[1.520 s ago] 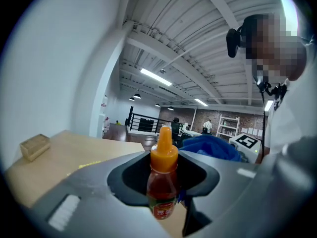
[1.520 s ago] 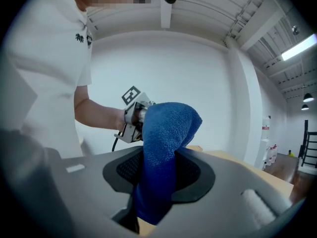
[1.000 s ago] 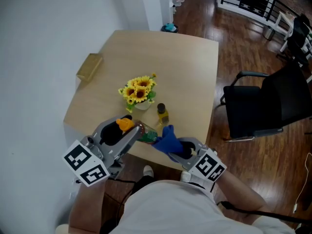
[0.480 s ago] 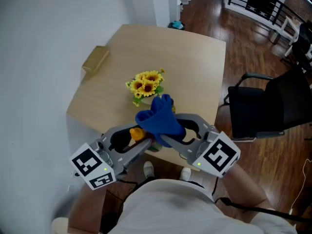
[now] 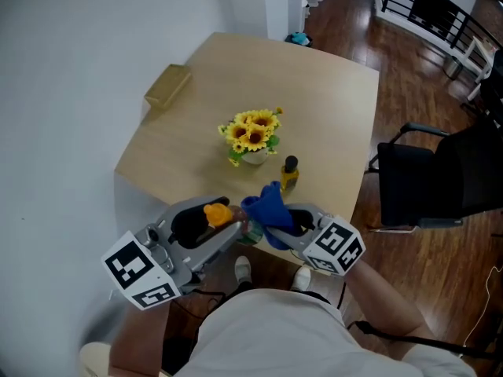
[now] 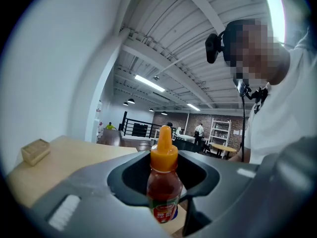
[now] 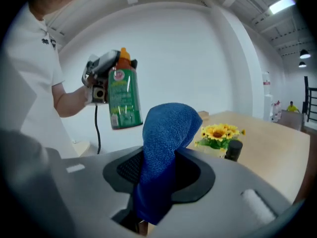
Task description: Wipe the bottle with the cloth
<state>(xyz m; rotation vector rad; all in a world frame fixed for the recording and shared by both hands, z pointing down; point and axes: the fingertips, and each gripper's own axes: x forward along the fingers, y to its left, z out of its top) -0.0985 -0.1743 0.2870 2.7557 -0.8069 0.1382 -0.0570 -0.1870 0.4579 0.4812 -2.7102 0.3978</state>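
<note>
Brown wood floor [image 5: 393, 69] surrounds one pale wooden tabletop [image 5: 330, 100], with one black chair [image 5: 428, 183] standing off its 3 o'clock side. On the tabletop are three things. One pot of sunflowers [image 5: 253, 132] sits near the middle. One small dark-capped bottle [image 5: 290, 173] stands just beside the flowers at about their 4 o'clock. One tan box [image 5: 167, 86] lies well apart, near the edge at 10 o'clock.

Two hand-held grippers are raised in front of the person's torso, at the tabletop's 6 o'clock edge. The left hand-held gripper [image 5: 224, 230] is clamped on the single sauce bottle [image 6: 163, 182], its jaws pressing the red body from both sides below the orange nozzle cap. Seen from the right gripper view, that bottle stands upright in the air, with its green label facing the camera and the cap on top. The right hand-held gripper [image 5: 287, 226] is clenched on the one blue cloth [image 7: 161, 148]. The cloth rises from between the jaws in a rounded fold that tips toward 1 o'clock in that view.

From the head view the two hand-held grippers angle inward toward each other. The cloth sits just at the bottle's 3 o'clock side. Whether fabric and bottle actually touch cannot be told.
</note>
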